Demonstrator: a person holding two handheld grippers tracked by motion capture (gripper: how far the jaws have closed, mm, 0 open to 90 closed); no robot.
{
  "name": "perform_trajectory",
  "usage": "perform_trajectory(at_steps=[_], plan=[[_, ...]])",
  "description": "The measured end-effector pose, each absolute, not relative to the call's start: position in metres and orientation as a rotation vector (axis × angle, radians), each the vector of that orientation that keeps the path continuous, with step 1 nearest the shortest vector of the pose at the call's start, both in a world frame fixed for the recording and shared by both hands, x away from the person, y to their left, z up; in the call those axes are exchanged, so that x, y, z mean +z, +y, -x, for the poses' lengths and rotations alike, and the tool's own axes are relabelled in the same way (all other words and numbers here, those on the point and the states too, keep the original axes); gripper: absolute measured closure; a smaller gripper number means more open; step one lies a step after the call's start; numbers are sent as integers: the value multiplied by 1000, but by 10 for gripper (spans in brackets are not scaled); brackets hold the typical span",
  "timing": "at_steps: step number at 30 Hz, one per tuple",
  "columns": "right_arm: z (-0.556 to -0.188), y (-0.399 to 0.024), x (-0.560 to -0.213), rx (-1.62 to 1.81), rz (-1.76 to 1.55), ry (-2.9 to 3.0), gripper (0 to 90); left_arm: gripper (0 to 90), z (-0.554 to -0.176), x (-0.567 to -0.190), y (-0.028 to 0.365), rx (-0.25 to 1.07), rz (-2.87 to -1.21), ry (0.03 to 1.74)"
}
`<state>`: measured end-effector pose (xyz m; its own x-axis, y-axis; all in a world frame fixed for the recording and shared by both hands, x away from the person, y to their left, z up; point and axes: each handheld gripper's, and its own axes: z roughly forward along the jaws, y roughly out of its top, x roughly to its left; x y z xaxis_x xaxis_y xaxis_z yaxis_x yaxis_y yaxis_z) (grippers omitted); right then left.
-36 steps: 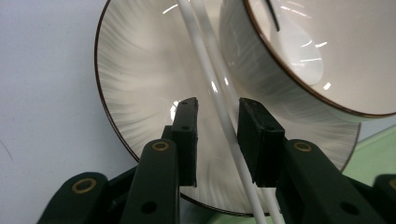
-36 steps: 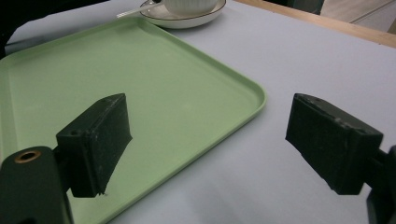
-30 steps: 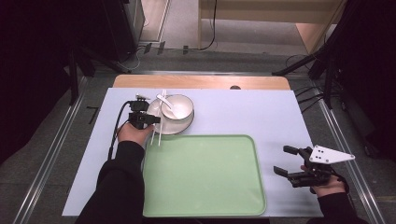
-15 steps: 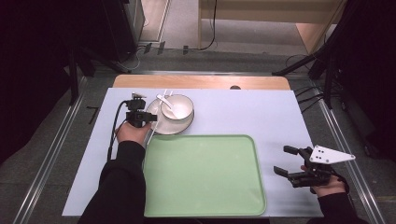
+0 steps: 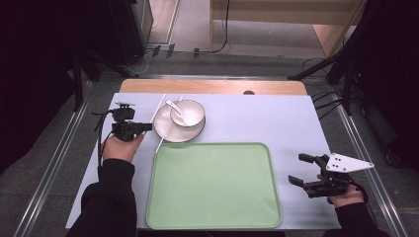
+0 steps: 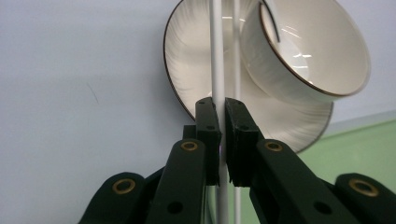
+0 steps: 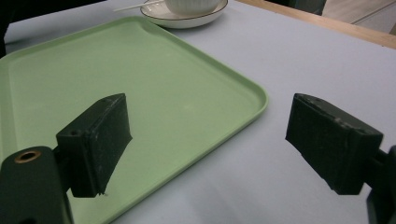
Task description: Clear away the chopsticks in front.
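High view: a blue-covered tabletop (image 5: 276, 118) is shown carrying a green tray (image 5: 215, 185), with a white plate (image 5: 165, 131) set just beyond the tray's far left corner and a bowl (image 5: 190, 114) resting on the plate, a spoon (image 5: 177, 107) lying in the bowl. 2 white chopsticks (image 5: 160, 121) are seen laid across the plate's left side, reaching from the tabletop beyond it down toward the tray's corner. Compared with a second ago, the left gripper (image 5: 141, 127) is found farther left and clear of the plate's rim, and its jaws have just been closing; in the left gripper view they are clamped on 1 chopstick (image 6: 217, 70), the second stick (image 6: 236, 56) passing just beside them, apparently outside the clamp. The sticks now lie at a slightly different angle across the plate than before. A lift of the chopstick off the plate is judged to be starting, probably toward the tray. The right gripper (image 5: 302, 177) is held with jaws spread and nothing between them, parked near the tray's right edge.
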<state>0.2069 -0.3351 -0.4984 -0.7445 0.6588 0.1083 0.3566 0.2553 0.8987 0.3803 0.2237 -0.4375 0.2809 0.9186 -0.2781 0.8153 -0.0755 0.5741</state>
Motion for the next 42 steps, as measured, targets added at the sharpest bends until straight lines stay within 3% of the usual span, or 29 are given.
perform_trajectory(at_steps=[13, 22, 25, 42], plan=[[-211, -332, -498, 1488, -923, 2254, 141, 863, -303, -425, 203, 190, -1941, 1417], [-212, -331, -498, 1487, -920, 2255, 141, 863, -263, -441, 187, 111, -1949, 1385], [-212, -331, -498, 1489, -917, 2254, 141, 863, -252, -448, 186, 40, -1925, 1391], [-212, -330, -497, 1492, -905, 2255, 141, 861, -230, -491, 177, 28, -2017, 1489]])
